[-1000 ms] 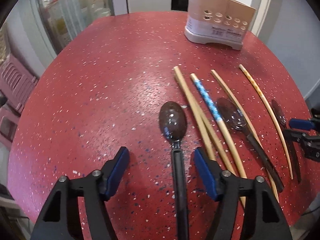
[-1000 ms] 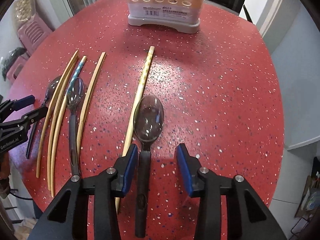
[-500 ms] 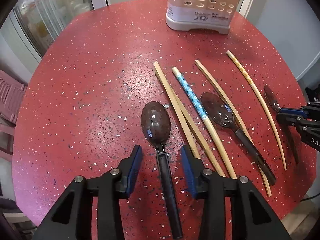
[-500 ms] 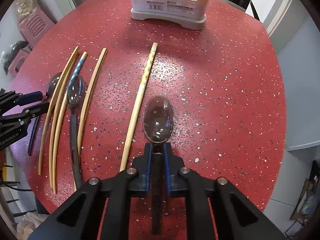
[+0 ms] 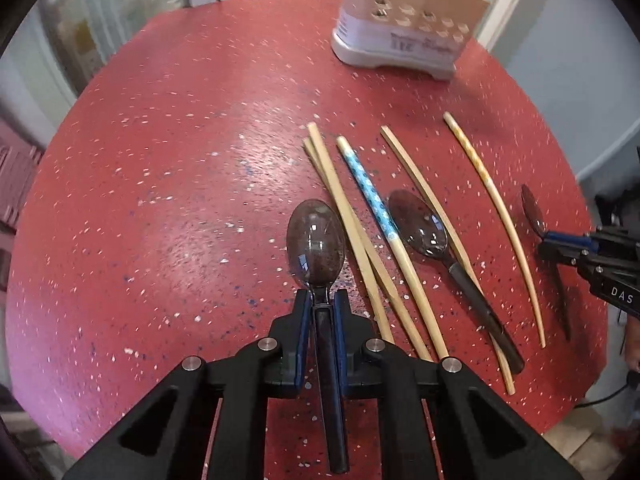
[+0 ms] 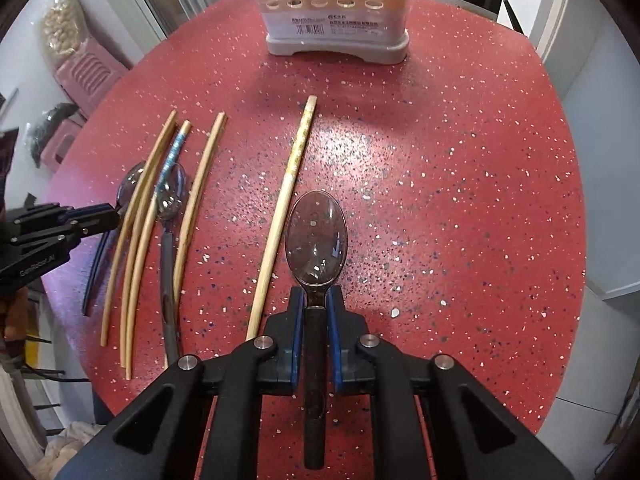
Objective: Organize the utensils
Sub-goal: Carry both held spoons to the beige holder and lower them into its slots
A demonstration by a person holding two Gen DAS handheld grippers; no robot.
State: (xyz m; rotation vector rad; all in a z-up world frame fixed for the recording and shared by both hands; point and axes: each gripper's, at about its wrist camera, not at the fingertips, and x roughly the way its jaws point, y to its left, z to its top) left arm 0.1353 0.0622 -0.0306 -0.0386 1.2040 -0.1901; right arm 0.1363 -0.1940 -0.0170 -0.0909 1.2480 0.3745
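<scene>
Two dark translucent plastic spoons with black handles, each pinched at the neck just below the bowl. Left-hand spoon (image 5: 316, 236) caught between the blue pads of the left gripper (image 5: 320, 300), jaws closing on the handle, bowl pointing away over the red speckled round tabletop (image 5: 168, 200). Right-hand spoon (image 6: 317, 240) clamped in the right gripper (image 6: 316, 296), pads pressed tight against its handle, bowl up and facing forward.

Just beside the left-hand spoon, a crossed pair of plain bamboo chopsticks (image 5: 352, 236), then a chopstick with a blue patterned upper half (image 5: 376, 208), a third dark spoon (image 5: 420, 228) lying flat with a further plain chopstick (image 5: 432, 208) alongside it. Farther right, well apart, a pale chopstick with a yellow-patterned top (image 6: 296, 168), lying close to the left of the right-hand spoon.

At the far edge of the table, a beige-and-white plastic utensil holder with round holes (image 6: 336, 20), standing upright. Beyond the table's left side, a pink slatted plastic stool (image 6: 88, 72).
</scene>
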